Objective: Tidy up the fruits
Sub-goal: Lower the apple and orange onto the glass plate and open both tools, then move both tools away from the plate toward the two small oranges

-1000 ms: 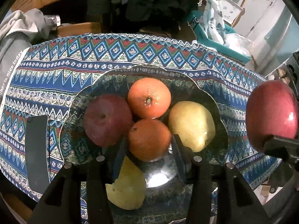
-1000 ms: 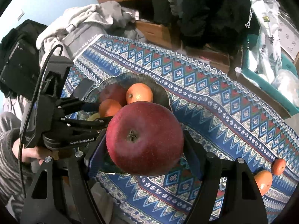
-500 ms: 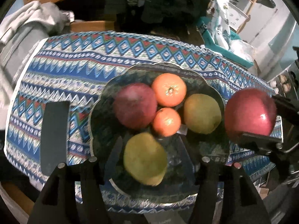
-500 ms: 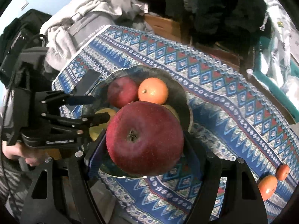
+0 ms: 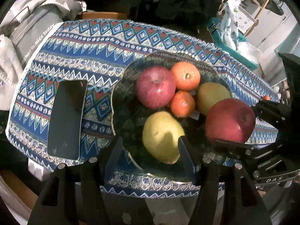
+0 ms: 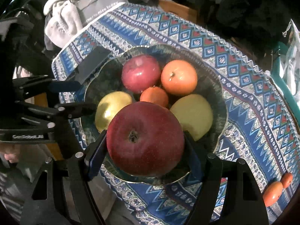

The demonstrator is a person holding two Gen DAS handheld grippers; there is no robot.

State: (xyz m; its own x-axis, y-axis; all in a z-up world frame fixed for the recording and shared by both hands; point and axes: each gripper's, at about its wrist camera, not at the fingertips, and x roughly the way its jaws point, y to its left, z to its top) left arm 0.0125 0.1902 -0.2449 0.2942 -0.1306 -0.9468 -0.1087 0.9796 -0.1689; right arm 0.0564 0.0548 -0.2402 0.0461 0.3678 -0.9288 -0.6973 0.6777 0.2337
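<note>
Left wrist view: our left claw (image 5: 150, 153), jaws parted and empty, hangs over the glass bowl (image 5: 120, 93), which holds five fruits. Right wrist view: our right claw (image 6: 145, 146) grips a dark red apple (image 6: 145, 138) above the bowl; two small oranges (image 6: 276, 188) wait on the bench (image 6: 253, 112).

The bowl (image 6: 221, 101) is crowded: apple (image 6: 141, 73), oranges (image 6: 179, 77) and pears (image 6: 193, 115) fill its far half. Free desk (image 6: 253, 123) lies right; a phone (image 5: 65, 118) blocks left.

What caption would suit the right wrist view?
Right gripper holding a dark red apple above the glass bowl of fruit.
</note>
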